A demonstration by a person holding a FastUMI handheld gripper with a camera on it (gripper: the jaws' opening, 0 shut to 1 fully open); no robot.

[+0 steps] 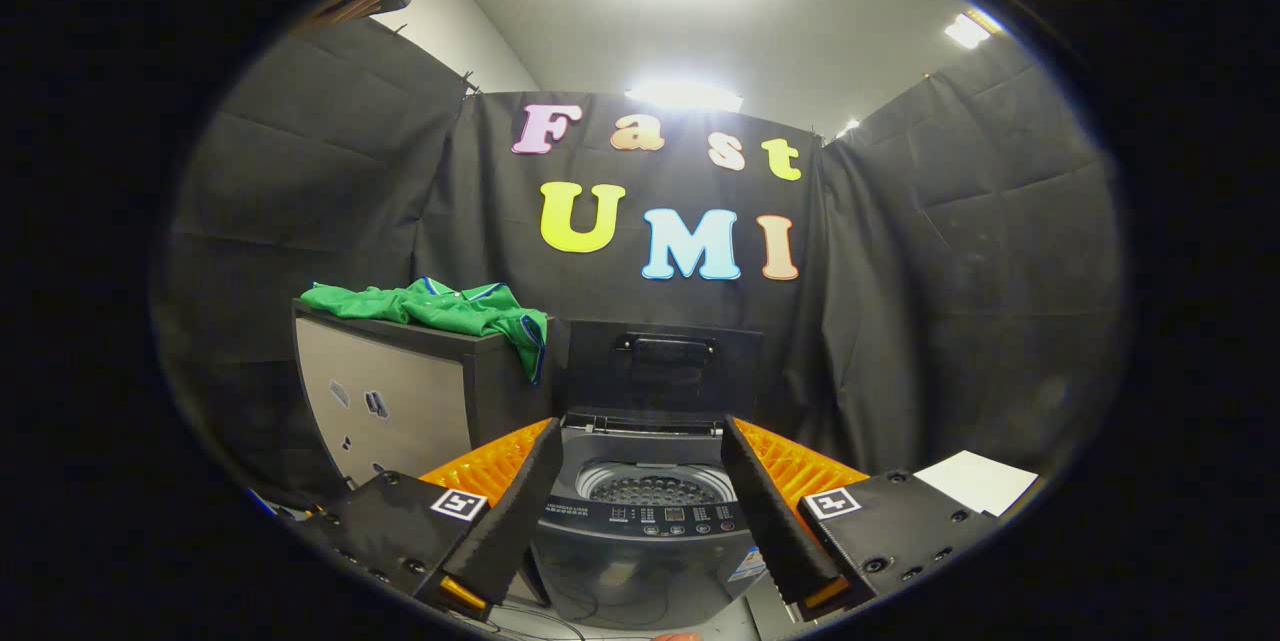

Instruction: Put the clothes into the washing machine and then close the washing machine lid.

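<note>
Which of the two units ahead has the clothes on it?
The cabinet, beyond the fingers and beside the washer: a green garment lies across its top. The washer's lid stands open, drum bare. The gripper is open, holding nothing.

washing machine (645, 521) panel print: too small to read | tool (640, 481) square markers: no text

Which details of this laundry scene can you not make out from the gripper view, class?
- Washing machine sides: hidden behind the open gripper fingers.
- Control panel markings: too small to read.
- Drum bottom: hidden by its rim.
- Green garment far side: hidden by its own folds on the cabinet.
</note>
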